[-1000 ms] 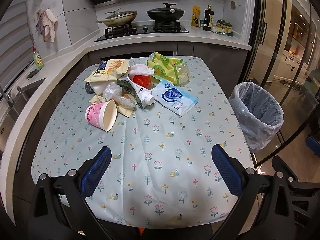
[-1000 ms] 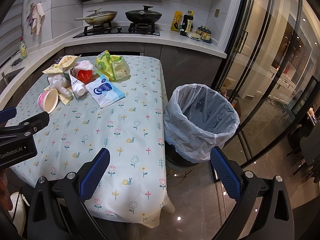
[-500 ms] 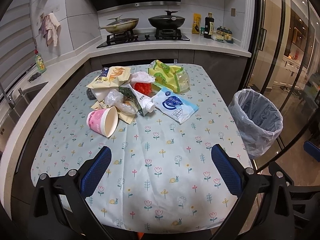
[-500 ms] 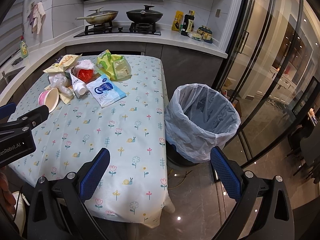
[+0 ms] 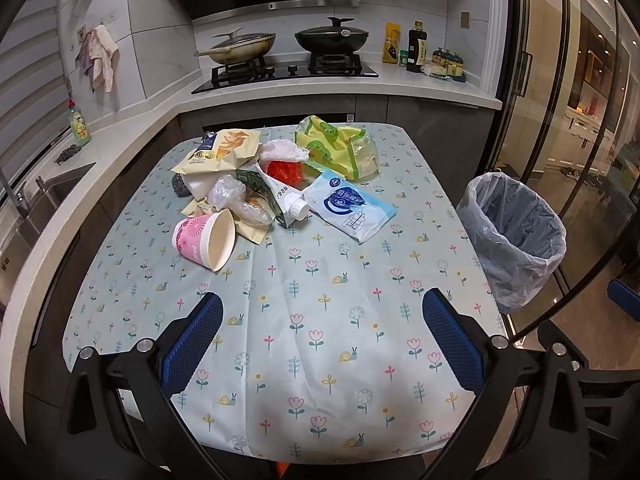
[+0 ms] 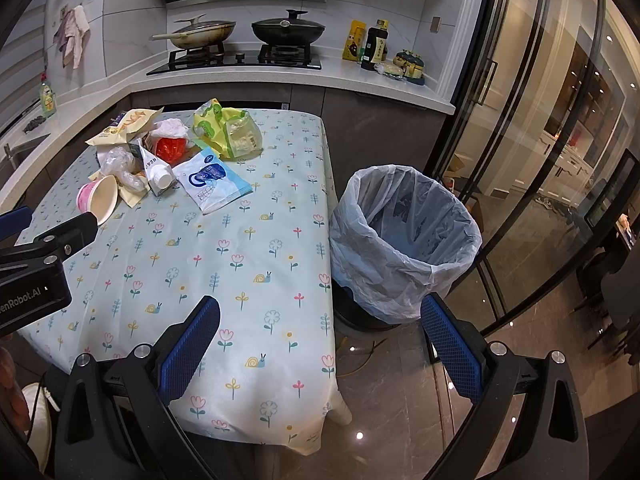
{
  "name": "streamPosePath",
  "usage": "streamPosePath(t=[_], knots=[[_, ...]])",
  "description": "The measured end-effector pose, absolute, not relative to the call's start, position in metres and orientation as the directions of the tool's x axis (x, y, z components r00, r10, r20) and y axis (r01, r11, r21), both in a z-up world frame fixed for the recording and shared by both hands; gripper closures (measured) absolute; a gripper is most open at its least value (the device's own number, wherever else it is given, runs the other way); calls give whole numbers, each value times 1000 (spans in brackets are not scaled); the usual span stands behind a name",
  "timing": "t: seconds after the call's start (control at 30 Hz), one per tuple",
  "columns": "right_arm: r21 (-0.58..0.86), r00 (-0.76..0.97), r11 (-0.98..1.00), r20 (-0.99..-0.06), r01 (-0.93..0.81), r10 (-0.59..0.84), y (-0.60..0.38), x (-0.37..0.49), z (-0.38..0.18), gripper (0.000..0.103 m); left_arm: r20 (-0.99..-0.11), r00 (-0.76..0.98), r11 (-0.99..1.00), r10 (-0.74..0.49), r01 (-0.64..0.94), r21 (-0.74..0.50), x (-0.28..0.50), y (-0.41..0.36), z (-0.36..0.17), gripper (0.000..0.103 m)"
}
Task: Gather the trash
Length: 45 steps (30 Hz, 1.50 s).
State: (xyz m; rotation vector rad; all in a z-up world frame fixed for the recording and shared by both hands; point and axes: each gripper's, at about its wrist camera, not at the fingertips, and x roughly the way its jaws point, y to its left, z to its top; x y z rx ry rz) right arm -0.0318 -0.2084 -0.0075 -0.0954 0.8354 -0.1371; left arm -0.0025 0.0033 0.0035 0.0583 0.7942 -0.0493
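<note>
A heap of trash lies at the far half of the table (image 5: 320, 320): a pink paper cup (image 5: 204, 239) on its side, a milk carton (image 5: 276, 196), a blue-white pouch (image 5: 352, 210), a yellow-green bag (image 5: 340, 148), a chip bag (image 5: 220, 150), crumpled clear plastic (image 5: 232, 200) and a red item (image 5: 285, 171). A bin with a clear liner (image 5: 514, 240) stands on the floor right of the table. My left gripper (image 5: 322, 344) hovers open above the near tablecloth, holding nothing. My right gripper (image 6: 320, 348) hangs open over the table's near right corner, with the bin (image 6: 404, 236) just ahead.
Behind the table runs a counter with a stove (image 5: 288, 72), two pans and bottles (image 5: 416, 48). A sink (image 5: 36, 196) is at the left. Glass doors (image 6: 540, 120) close off the right side. The left gripper's body (image 6: 36, 264) shows at the right wrist view's left edge.
Both grippers have drawn back and tilted up slightly, so the table and bin sit lower and smaller in view. Nothing on the table has moved.
</note>
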Motion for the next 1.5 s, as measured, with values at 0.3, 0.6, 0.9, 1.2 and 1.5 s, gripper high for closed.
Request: streamPosePath(t=[0.3, 0.6, 0.9, 1.2, 1.5], knots=[[-137, 662, 987, -733, 85, -158, -208, -31, -7, 7, -716, 698, 997, -21, 73, 41, -2, 2, 3, 8], [-134, 660, 987, -734, 90, -160, -208, -33, -10, 7, -723, 691, 996, -31, 82, 36, -1, 1, 2, 8], [-131, 658, 988, -737, 86, -156, -207, -32, -10, 7, -731, 682, 996, -32, 80, 31, 0, 4, 1, 7], [-118, 647, 987, -745, 111, -161, -208, -20, -12, 7, -734, 678, 998, -40, 62, 2, 13, 19, -4, 7], [-106, 622, 987, -766, 124, -160, -199, 8, -22, 7, -740, 673, 1000, 17, -31, -5, 49, 67, -16, 7]])
